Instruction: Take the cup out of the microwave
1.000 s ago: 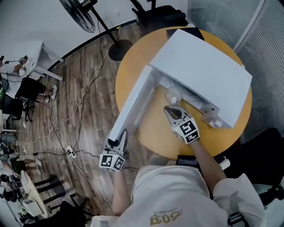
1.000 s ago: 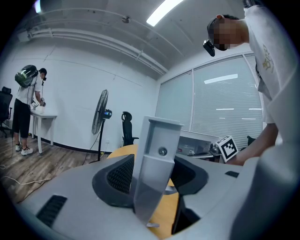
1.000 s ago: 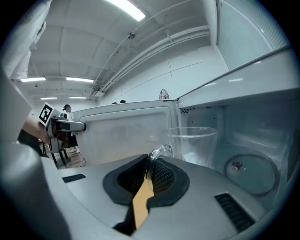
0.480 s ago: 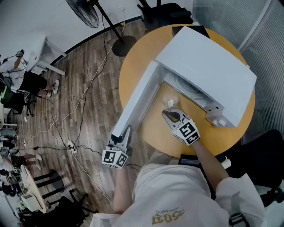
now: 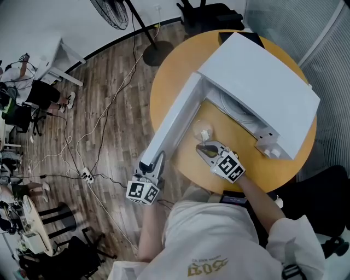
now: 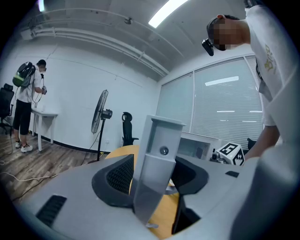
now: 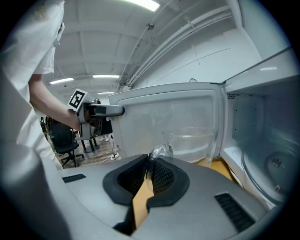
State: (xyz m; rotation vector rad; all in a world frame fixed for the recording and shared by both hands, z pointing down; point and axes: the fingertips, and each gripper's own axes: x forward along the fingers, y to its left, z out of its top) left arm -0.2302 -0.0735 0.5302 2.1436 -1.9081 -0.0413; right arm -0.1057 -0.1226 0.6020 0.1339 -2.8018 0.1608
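Note:
The white microwave (image 5: 260, 90) stands on a round yellow table (image 5: 284, 167) with its door (image 5: 172, 126) swung wide open. A clear glass cup (image 5: 203, 131) is outside the cavity, over the table between door and opening. My right gripper (image 5: 205, 149) is shut on its handle (image 7: 159, 151), and the cup body (image 7: 197, 140) shows just past the jaws. My left gripper (image 5: 150, 172) grips the door's free edge (image 6: 157, 164), which stands upright between its pads. I cannot tell whether the cup touches the table.
The glass turntable (image 7: 276, 164) lies inside the cavity to the right of the cup. A dark flat object (image 5: 232, 198) sits at the table's near edge. A standing fan (image 5: 115, 11), a black chair (image 5: 213, 13) and floor cables (image 5: 87, 147) surround the table. A person (image 6: 28, 103) stands far off.
My right gripper has drawn the cup out of the cavity, down and left in the head view, onto the open stretch of table. The left gripper has stayed on the door edge.

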